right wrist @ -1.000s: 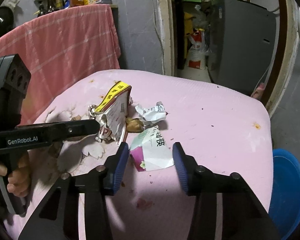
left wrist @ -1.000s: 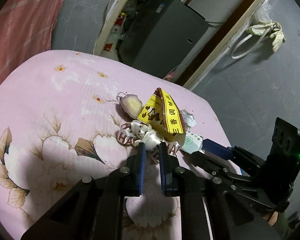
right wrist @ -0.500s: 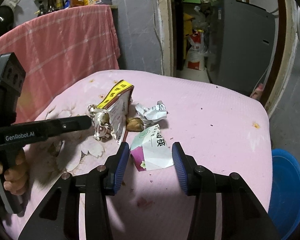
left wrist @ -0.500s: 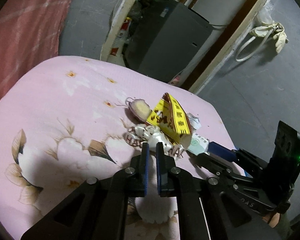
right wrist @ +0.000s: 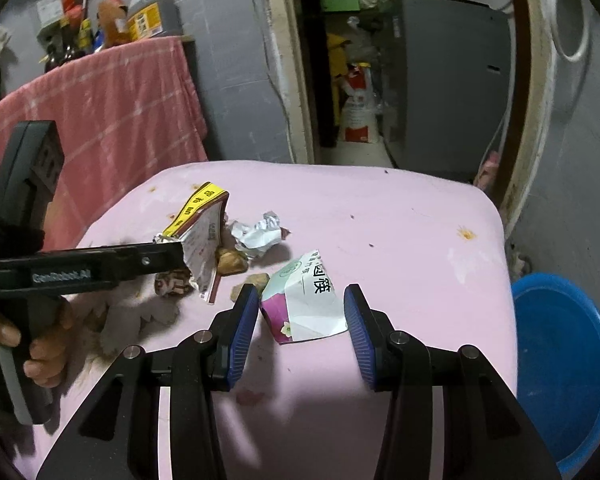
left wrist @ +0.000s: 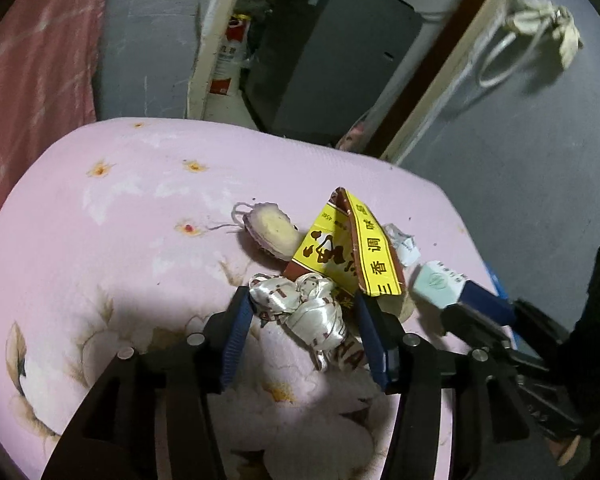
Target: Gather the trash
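Trash lies on a pink flowered cushion [left wrist: 100, 240]. My left gripper [left wrist: 302, 312] is open, with a crumpled white satin ribbon [left wrist: 304, 308] lying between its fingers. Behind the ribbon stand a yellow and brown carton [left wrist: 348, 252] and a peeled food scrap [left wrist: 268, 232]. My right gripper [right wrist: 300, 312] is open around a white and purple paper packet [right wrist: 306, 304], which also shows in the left wrist view [left wrist: 438, 280]. A crumpled white paper [right wrist: 258, 234] and brown scraps [right wrist: 232, 262] lie beyond it. The carton [right wrist: 204, 236] also shows in the right wrist view.
A blue plastic basin [right wrist: 560, 364] stands on the floor right of the cushion. A pink cloth [right wrist: 100, 120] hangs at the left with bottles behind it. A grey cabinet [right wrist: 448, 80] stands in the doorway beyond.
My left gripper was shut on the ribbon half a second ago; it is now wide open with the ribbon lying between the fingers. The right gripper has barely moved.
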Demonstrator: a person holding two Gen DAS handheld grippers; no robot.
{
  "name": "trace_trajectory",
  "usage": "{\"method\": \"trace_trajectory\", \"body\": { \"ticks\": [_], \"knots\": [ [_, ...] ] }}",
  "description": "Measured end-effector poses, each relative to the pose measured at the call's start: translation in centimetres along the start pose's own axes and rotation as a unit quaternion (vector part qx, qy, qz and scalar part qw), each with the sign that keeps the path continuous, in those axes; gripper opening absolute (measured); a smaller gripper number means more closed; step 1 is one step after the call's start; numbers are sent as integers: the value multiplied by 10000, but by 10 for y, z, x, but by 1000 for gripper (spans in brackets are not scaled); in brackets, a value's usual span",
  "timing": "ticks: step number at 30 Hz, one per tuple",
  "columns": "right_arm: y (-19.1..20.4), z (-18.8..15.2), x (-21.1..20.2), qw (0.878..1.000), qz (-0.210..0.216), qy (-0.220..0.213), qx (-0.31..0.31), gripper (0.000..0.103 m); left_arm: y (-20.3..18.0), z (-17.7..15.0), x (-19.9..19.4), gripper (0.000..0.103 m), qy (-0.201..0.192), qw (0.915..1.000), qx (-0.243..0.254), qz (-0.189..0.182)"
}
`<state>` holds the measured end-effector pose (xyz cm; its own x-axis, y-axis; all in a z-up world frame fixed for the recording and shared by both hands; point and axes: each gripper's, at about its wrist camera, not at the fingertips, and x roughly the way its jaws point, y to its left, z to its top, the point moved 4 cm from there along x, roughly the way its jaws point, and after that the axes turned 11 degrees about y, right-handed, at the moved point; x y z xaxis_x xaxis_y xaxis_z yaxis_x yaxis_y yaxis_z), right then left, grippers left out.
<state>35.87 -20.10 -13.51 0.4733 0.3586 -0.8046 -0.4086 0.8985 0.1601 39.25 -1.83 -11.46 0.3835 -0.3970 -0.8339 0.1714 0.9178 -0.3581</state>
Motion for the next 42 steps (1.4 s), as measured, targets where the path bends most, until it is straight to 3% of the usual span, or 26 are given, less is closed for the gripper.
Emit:
{"method": "trace_trajectory", "body": {
  "ticks": [5, 7, 11, 17, 22, 27, 33, 42],
  "knots": [
    [3, -2, -1, 10000, -3, -28, 2, 42, -4, -5, 3, 44, 44, 9998, 134, 105],
    [6, -3, -1, 10000, -39, -46, -31, 42, -2, -8, 3, 34, 70, 9998, 153, 74],
    [8, -5, -4, 9999, -53, -96, -62, 42, -1, -11, 2, 24, 97, 9999, 114, -14],
    [11, -15, -16, 9996, -61, -262, -85, 42, -3, -25, -8, 22, 15, 9999, -10, -105],
    [14, -22, -35, 9986, -29, -517, -81, 42, -14, -43, -28, 22, -234, 9995, -105, -206],
    [18, -24, -67, 9946, -107, -1025, -141, 42, -46, -58, -61, 22, -833, 9963, 140, -181],
    [7, -19, -131, 9808, -423, -1903, -101, 42, -98, -53, -96, 22, -1621, 9845, 618, -266],
    [-33, -13, -224, 9489, -1055, -2972, 71, 42, -198, -30, -130, 22, -2709, 9502, 1398, -652]
  ]
}}
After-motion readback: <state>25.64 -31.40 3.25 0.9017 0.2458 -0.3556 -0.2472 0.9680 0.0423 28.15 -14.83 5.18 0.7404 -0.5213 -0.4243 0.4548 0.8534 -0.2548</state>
